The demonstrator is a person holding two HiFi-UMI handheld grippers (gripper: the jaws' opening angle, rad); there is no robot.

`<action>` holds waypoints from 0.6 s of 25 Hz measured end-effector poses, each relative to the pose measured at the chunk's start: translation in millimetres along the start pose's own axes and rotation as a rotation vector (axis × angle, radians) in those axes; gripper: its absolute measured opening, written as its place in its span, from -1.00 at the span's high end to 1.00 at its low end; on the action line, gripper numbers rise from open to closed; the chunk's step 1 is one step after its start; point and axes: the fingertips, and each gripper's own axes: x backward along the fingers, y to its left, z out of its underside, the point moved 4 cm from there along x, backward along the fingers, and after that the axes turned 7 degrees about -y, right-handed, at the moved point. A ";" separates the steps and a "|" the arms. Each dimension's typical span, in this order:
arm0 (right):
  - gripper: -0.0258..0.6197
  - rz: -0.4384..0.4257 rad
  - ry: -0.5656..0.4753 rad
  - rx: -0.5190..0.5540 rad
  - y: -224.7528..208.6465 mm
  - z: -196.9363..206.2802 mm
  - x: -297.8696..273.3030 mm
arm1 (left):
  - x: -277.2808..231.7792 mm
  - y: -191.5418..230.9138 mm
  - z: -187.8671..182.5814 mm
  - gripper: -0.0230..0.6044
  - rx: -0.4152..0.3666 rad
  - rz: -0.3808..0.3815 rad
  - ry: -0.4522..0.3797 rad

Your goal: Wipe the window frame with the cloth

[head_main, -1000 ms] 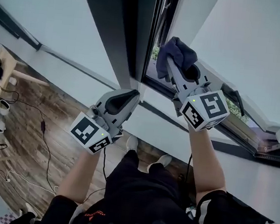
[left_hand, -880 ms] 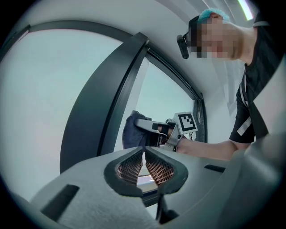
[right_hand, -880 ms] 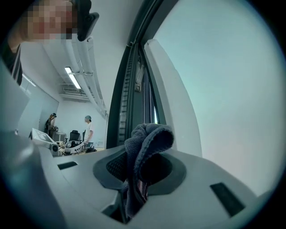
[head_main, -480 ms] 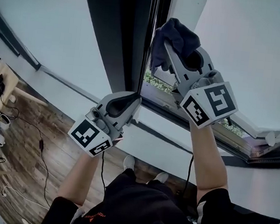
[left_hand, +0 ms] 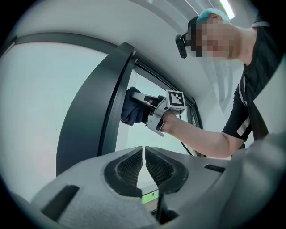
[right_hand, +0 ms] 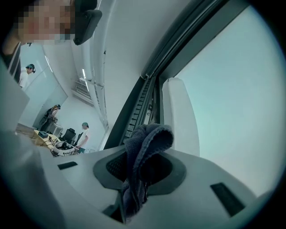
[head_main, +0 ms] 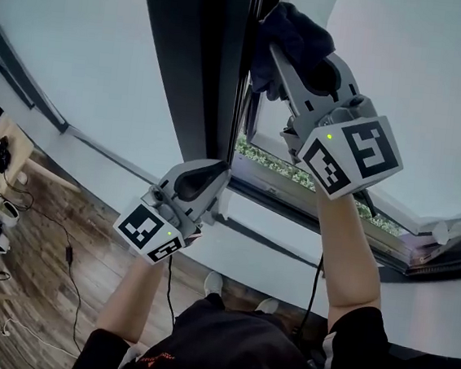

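A dark blue cloth (head_main: pixel 293 40) is bunched in my right gripper (head_main: pixel 279 49), which is shut on it high against the dark upright window frame (head_main: pixel 194 77). In the right gripper view the cloth (right_hand: pixel 144 154) spills out between the jaws, beside the frame's grooved inner edge (right_hand: pixel 142 105). My left gripper (head_main: pixel 220 169) is lower, against the foot of the same upright, its jaws shut with nothing between them. From the left gripper view, the cloth (left_hand: pixel 132 108) presses on the frame (left_hand: pixel 100 105), held by the right gripper (left_hand: pixel 144 106).
The open white sash edge (right_hand: pixel 178 118) stands right of the cloth. A dark sill (head_main: pixel 310 203) runs below with greenery outside. Cables (head_main: pixel 69 236) trail over the wood floor far below. People and desks (right_hand: pixel 62 143) are at the room's far end.
My right gripper has moved up the upright frame with the cloth. The left gripper has stayed by the frame's lower part, shifting only slightly.
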 end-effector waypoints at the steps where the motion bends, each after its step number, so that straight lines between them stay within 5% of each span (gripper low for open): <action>1: 0.67 -0.002 -0.003 0.001 -0.7 -2.5 -1.0 | -0.4 -0.1 -0.8 0.81 -0.001 0.000 -0.001; 15: 0.67 -0.014 0.034 -0.057 0.8 21.2 2.6 | -2.0 -2.1 12.4 0.81 0.029 0.003 0.019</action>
